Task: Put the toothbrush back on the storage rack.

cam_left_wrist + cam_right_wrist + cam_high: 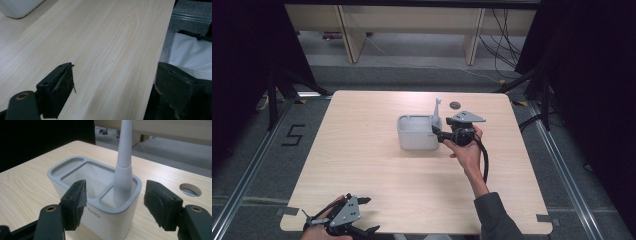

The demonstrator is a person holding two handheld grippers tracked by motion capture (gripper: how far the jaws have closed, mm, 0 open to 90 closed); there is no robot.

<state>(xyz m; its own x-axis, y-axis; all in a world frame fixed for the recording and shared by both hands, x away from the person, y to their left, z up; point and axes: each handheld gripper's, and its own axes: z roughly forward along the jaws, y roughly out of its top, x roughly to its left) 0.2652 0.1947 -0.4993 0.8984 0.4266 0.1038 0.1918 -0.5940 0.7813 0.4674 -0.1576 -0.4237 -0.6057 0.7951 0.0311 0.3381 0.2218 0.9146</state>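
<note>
Right tool [115, 205] agape, pads clear of white holder [100, 217], toothbrush [123, 170] upright inside — left tool [112, 90] open, idle at table [112, 37] edge.

Grey carpet floor [412, 55], black curtains [242, 60], pale wooden furniture [412, 22] behind.

A light wood-grain table [377, 175] with rounded corners carries a white organiser caddy [417, 136] with a grey rim, standing a little beyond the table's middle. The caddy's rim is divided into compartments, and its base rests flat on the tabletop. A round cable hole [455, 105] is cut through the tabletop just beyond the caddy, near the far edge. Grey tape tabs [546, 218] mark the table's near corners, well apart from the caddy
</note>
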